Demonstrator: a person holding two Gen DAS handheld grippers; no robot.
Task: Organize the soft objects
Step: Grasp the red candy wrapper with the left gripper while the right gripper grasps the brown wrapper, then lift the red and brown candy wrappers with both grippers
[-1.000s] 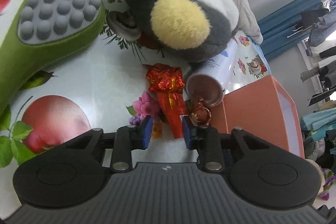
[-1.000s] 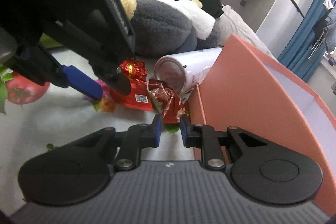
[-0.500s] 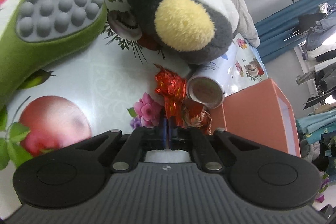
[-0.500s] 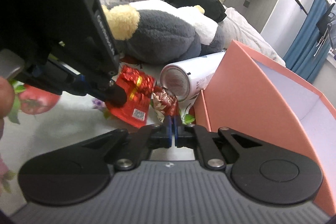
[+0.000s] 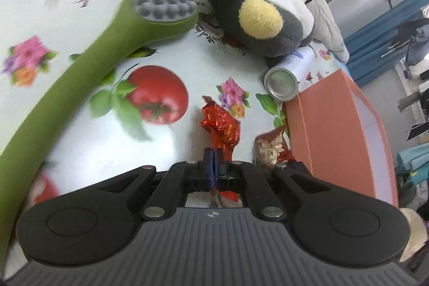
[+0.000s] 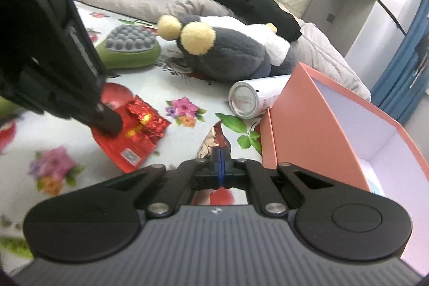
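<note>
Both of your hands are lifting up and back from where they were a second ago, when the jaws stood apart around the packets; now each pair is pinched tight on foil. Your left gripper point(image 5: 213, 152) is holding the red foil packet point(image 5: 221, 123) by its lower edge, and your right gripper point(image 6: 220, 152) is clamping the second foil packet point(image 6: 214, 141), a darker one with a pale printed panel, just beside the orange box point(image 6: 316, 125). You are carrying out the pick-up step, with both packets clear of the flowered cloth point(image 5: 80, 2) and neither yet in the box. Next, you are likely swinging each packet over the box's open white interior and releasing it there, keeping clear of the near wall and of the white can point(image 6: 246, 99) lying against its corner. The penguin plush point(image 5: 257, 15) and the green massage hammer point(image 5: 112, 39) are lying farther back. As for writing, the darker packet is showing Chinese characters in the left view, too blurred to read; the red one is carrying a small code label.
</note>
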